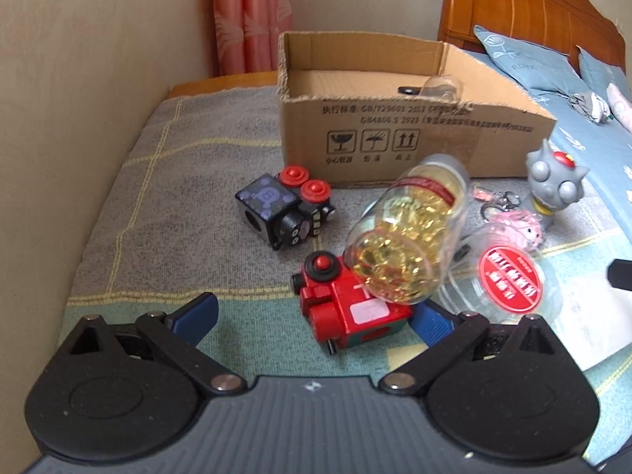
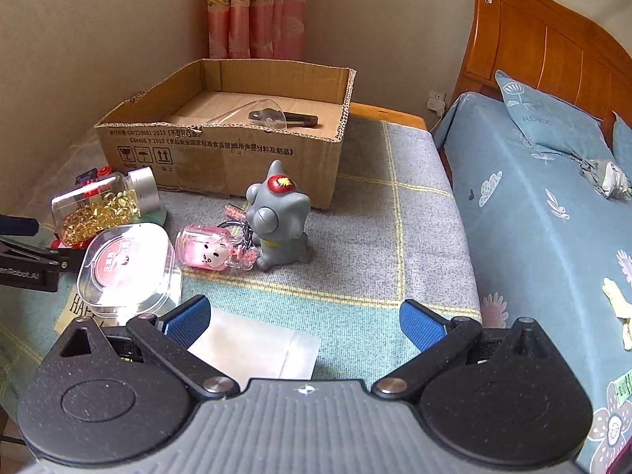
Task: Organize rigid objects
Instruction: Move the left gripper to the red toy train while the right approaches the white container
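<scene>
**On the checked blanket, toys and jars in front of an open carton**

On the grey and green checked blanket (image 2: pixel 395 213) a shallow cardboard box (image 2: pixel 221 146) stands open at the far side, with a clear plastic piece (image 2: pixel 272 114) and a dark object lying on its floor. Just before it stands a grey figurine (image 2: pixel 276 217), upright, with a pink keychain charm (image 2: pixel 209 251) touching its base. To the left lies a clear bottle of golden capsules (image 1: pixel 407 245), on its side, resting over a red toy block (image 1: pixel 347 308). A black toy block with red knobs (image 1: pixel 284 209) sits apart, nearer the box. A clear square container with a red label (image 2: pixel 126 264) lies beside the bottle. The left gripper (image 1: pixel 312 316) is spread wide with nothing held; the red block lies between its blue pads, nearer the right one. The right gripper (image 2: pixel 304 320) is likewise wide open and empty, above a white packet (image 2: pixel 256 347)
</scene>
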Demonstrator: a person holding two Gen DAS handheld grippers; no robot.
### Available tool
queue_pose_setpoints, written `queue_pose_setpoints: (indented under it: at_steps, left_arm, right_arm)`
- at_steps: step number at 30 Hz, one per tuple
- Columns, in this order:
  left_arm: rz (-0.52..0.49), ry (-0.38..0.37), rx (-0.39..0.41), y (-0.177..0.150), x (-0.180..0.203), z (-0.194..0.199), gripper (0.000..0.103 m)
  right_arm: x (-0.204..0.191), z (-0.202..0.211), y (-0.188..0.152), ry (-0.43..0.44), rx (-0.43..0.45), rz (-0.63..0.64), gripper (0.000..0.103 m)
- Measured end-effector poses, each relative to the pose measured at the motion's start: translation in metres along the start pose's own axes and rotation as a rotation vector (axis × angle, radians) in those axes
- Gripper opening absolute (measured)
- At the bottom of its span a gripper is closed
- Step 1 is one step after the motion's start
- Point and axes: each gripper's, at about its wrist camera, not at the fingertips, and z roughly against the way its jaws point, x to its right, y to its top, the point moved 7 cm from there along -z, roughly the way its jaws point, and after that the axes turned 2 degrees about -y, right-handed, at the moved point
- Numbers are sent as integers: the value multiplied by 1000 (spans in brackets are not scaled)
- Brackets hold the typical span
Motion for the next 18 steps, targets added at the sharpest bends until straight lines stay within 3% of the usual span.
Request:
queue_pose_setpoints:
  at_steps: [7,18]
  left_arm:
    - [3,52,-8,-19,-24,6,101]
    - [-48,27,54,-12,-18,-1,101]
  right_arm:
    - [-5,9,-12,66,2,18,103]
    - [-22,2,-49,151,-77,44,103]
